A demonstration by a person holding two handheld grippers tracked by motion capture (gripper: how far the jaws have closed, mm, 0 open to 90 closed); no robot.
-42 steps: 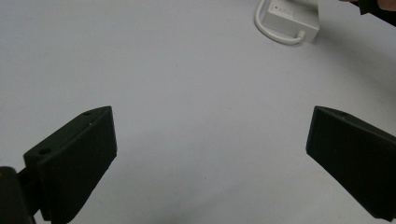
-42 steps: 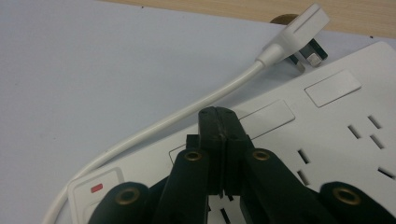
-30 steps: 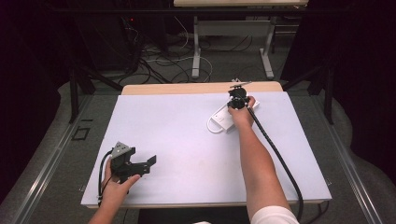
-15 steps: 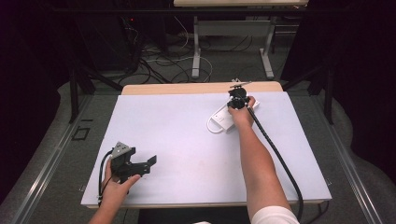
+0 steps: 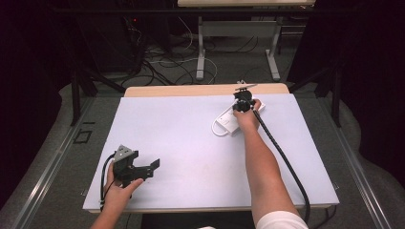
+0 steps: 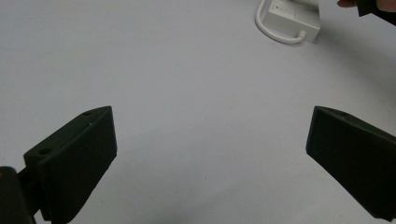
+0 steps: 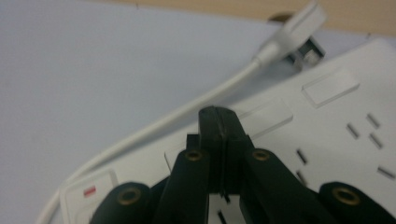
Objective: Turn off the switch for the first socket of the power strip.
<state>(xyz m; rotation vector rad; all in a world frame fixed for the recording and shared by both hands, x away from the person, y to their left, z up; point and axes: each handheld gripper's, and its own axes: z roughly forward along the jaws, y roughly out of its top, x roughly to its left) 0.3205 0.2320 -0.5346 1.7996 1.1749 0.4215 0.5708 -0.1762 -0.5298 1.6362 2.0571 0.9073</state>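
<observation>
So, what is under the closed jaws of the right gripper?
The right gripper is shut above a white power strip with sockets, clear switches and a white cable. The jaws cover the spot beneath them.

1 tabletop [image 5: 191,138], white sheet over it. 1 white power strip [image 5: 228,123] on it. 1 white cord [image 7: 187,119] on strip, 1 plug [image 7: 303,25] at cord's end. 1 rocker switch [image 7: 91,191] with 1 red mark. At least 6 socket slots visible in right gripper view; full count cannot be told. 2 claws: left claw [image 5: 154,166], right claw [image 5: 242,101]. 2 forearms. 2 black claw cables.
</observation>
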